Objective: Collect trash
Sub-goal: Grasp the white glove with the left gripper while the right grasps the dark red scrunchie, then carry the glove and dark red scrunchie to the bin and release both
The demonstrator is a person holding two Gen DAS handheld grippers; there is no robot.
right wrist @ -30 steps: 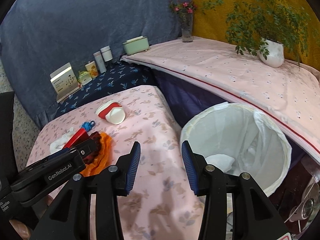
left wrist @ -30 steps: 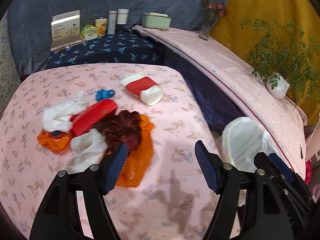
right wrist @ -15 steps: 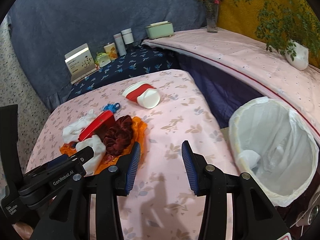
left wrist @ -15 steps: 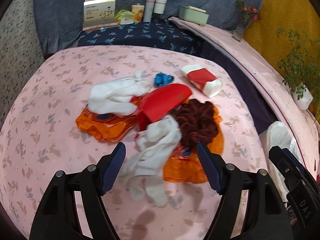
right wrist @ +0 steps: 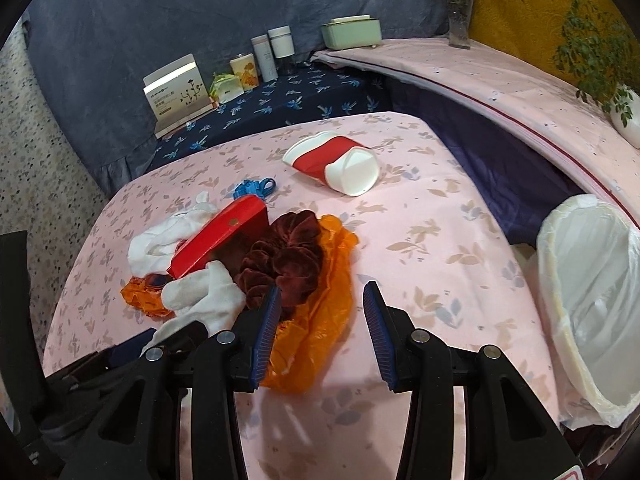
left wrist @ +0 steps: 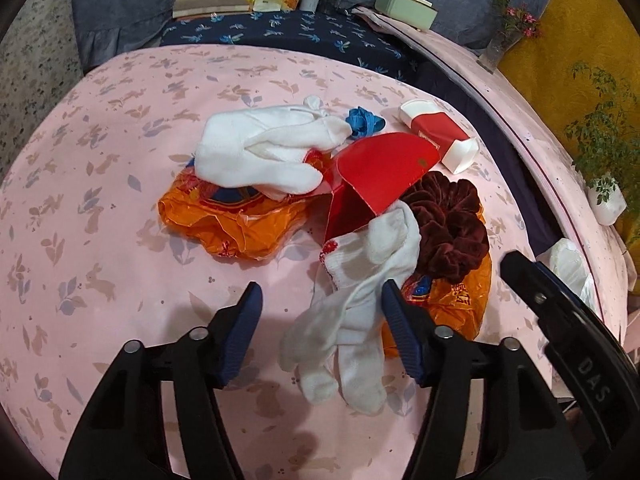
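A heap of trash lies on the pink table: a white glove [left wrist: 352, 308], another white glove [left wrist: 264, 152], a red card box [left wrist: 380, 172], a dark red scrunchie [left wrist: 452, 228], orange plastic wrappers [left wrist: 232, 220] and a blue scrap [left wrist: 364, 120]. A red and white carton [left wrist: 440, 136] lies apart behind it. My left gripper [left wrist: 320, 332] is open, its jaws either side of the near glove's fingers. My right gripper [right wrist: 320, 328] is open and empty over the orange wrapper [right wrist: 320, 320]. The white-lined bin [right wrist: 592, 300] stands at the right.
A dark blue shelf [right wrist: 280, 96] at the back holds a card box [right wrist: 180, 92], jars and bottles [right wrist: 264, 56] and a green box [right wrist: 352, 32]. A pink ledge [right wrist: 520, 92] with a vase [right wrist: 460, 20] and a potted plant [right wrist: 624, 116] runs along the right.
My left gripper has swung left from the bin side and dropped low over the heap, around the near glove. My right gripper has turned from the bin toward the heap.
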